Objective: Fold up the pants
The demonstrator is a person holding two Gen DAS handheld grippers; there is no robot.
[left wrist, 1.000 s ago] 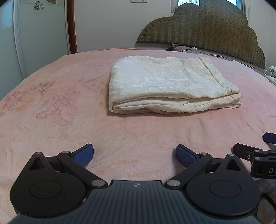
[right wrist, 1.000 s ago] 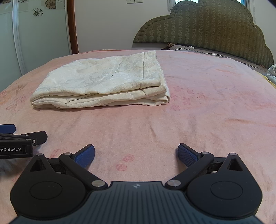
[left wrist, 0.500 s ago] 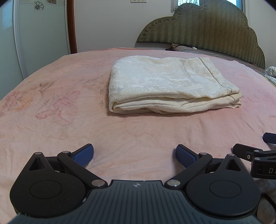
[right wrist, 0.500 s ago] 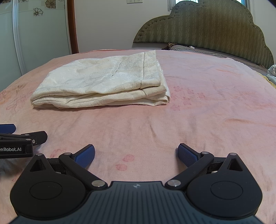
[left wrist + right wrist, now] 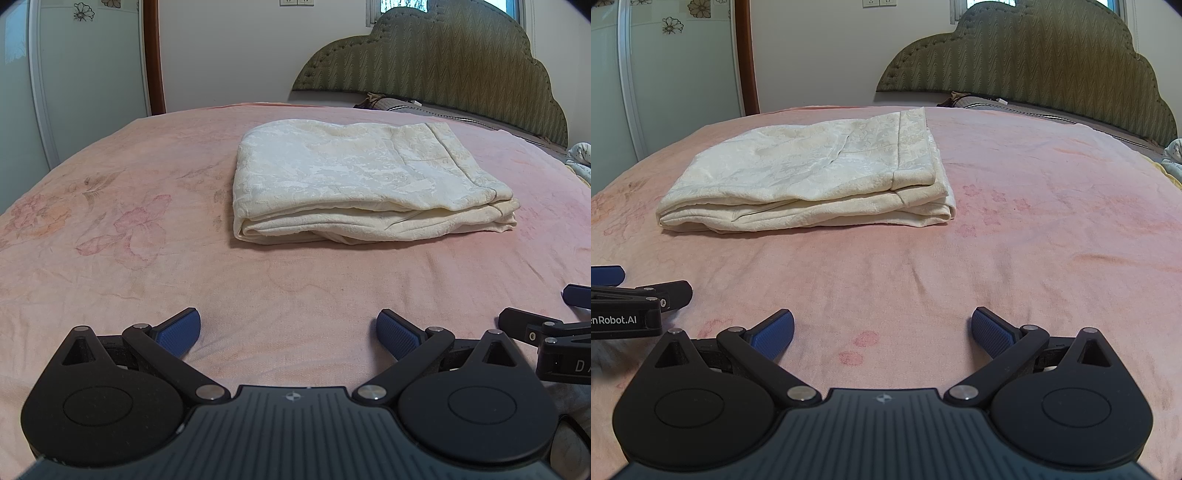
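Matt textured cloth pants (image 5: 354,184), soft bedspread (image 5: 110,266)

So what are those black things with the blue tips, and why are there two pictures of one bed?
They are two tongs that a person holds, one in each hand. Each carries a camera looking forward, so you get two pictures. One shows the left tongs, the other the right tongs. Both are open and hold nothing. On the pink bedspread lie cream pants, already folded into a neat stack. Behind stands a green headboard. Each camera also glimpses the other tongs at its edge.
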